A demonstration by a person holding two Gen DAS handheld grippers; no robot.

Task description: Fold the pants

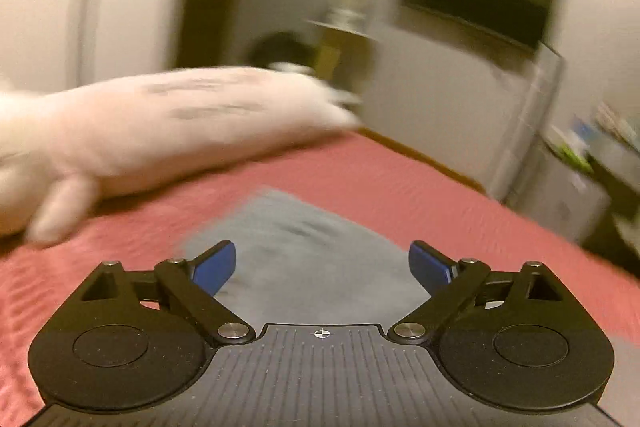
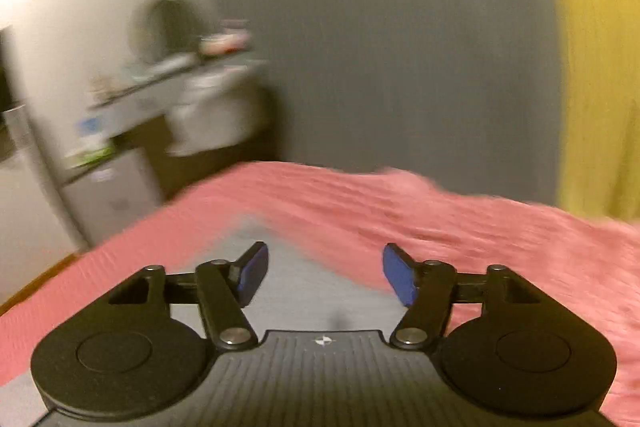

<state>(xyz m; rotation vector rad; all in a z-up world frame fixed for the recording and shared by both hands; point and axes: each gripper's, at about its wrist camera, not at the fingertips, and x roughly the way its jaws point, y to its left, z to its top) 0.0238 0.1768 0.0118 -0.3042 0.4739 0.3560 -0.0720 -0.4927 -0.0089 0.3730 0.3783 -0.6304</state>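
Observation:
The grey pants (image 1: 308, 247) lie flat on the pink bedspread (image 1: 400, 179), with a corner pointing away from me in the left wrist view. My left gripper (image 1: 322, 263) is open and empty above them, blue pads spread wide. In the right wrist view the grey pants (image 2: 316, 291) lie under my right gripper (image 2: 324, 275), which is open and empty above them on the pink bedspread (image 2: 480, 235). Both views are motion-blurred.
A white pillow or stuffed toy (image 1: 160, 123) lies at the far left of the bed. A small fridge (image 1: 576, 203) and shelf (image 2: 168, 79) stand beyond the bed's far edge. A yellow curtain (image 2: 592, 67) hangs at the right.

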